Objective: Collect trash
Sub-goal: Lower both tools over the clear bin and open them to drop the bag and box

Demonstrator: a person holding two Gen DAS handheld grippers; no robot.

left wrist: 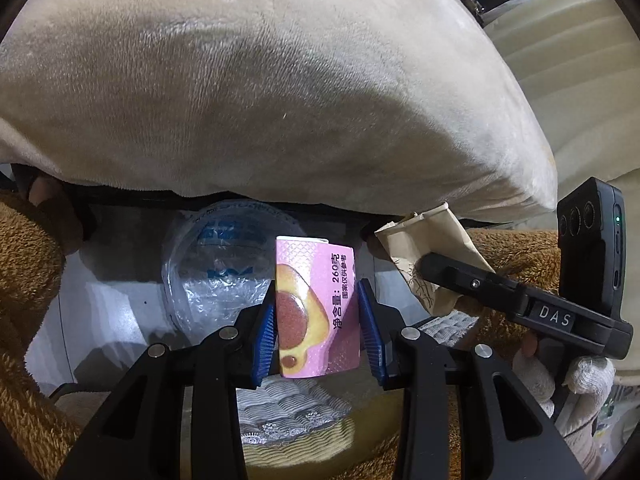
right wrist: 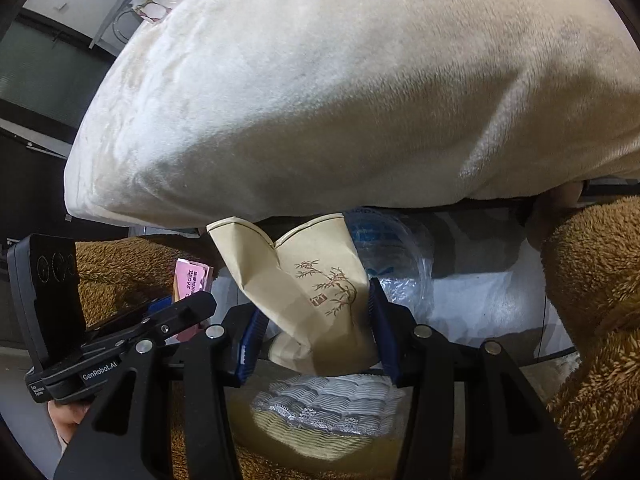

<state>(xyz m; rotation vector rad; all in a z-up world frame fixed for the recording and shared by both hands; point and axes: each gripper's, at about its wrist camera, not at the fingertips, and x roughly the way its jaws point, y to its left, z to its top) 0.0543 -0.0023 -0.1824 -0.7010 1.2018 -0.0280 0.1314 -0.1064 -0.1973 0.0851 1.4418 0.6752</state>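
Item one: your left gripper (left wrist: pixel 318 326), blue pads clamped on the two sides of a pink carton (left wrist: pixel 316 308). The carton stands upright between the pads, its printed face with an egg-tart picture turned toward the camera, its top edge rising well above the fingertips.

Item two: your right gripper (right wrist: pixel 316 330), pads pinched on a crumpled beige paper cup (right wrist: pixel 304 280) printed with a bamboo sketch. The cup's squashed rim points up and away from the fingers; its base hangs just under them.

Item three: a clear plastic bag (left wrist: pixel 216 264) with blue lettering, just beyond both grippers. It lies left of the carton in your left view and right of the cup in your right view, over a pale surface.

Item four: a large cream plush cushion (left wrist: pixel 260 92), above and ahead of both grippers, its lower edge overhanging the bag.

Item five: brown fleece sleeves (right wrist: pixel 592 280) at the flanks of each view, and a white knitted glove (left wrist: pixel 576 380) on the hand holding the right gripper.

Item six: a quilted pad with a lace edge (right wrist: pixel 320 404), directly below the fingers.
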